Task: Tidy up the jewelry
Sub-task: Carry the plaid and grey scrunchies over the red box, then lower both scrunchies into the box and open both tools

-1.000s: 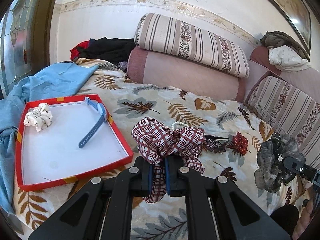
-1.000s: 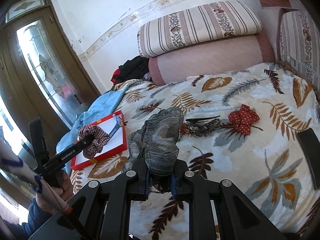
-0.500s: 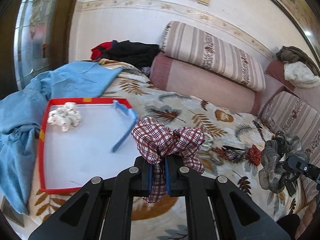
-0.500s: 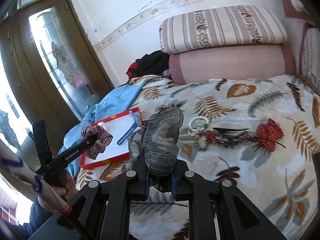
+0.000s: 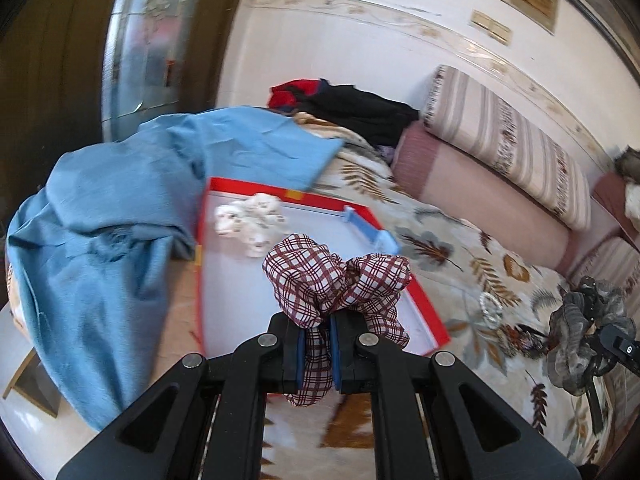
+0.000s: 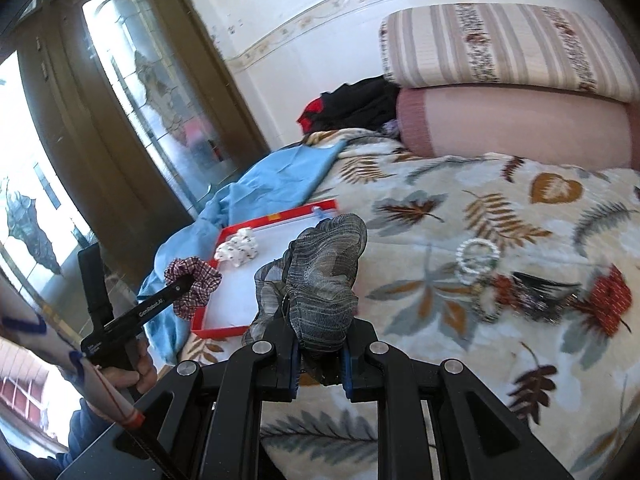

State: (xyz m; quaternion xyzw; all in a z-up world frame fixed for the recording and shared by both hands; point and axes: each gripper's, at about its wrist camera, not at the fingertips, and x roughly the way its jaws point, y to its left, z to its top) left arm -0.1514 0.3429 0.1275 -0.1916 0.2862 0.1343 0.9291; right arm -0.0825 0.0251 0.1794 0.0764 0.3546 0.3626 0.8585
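My left gripper is shut on a red-and-white plaid scrunchie, held over the near edge of the red-rimmed white tray. In the tray lie a white spotted scrunchie and a blue watch strap. My right gripper is shut on a grey striped scrunchie, hanging above the bedspread just right of the tray. The right wrist view also shows the left gripper with its plaid scrunchie at the tray's left side.
On the leaf-patterned bedspread lie a pearl bracelet, dark hair clips and a red scrunchie. A blue cloth drapes left of the tray. Striped bolsters and dark clothes line the wall.
Both grippers have swung left toward the tray, each still holding its scrunchie. The plaid scrunchie now hangs over the tray instead of over the bedspread to its right.
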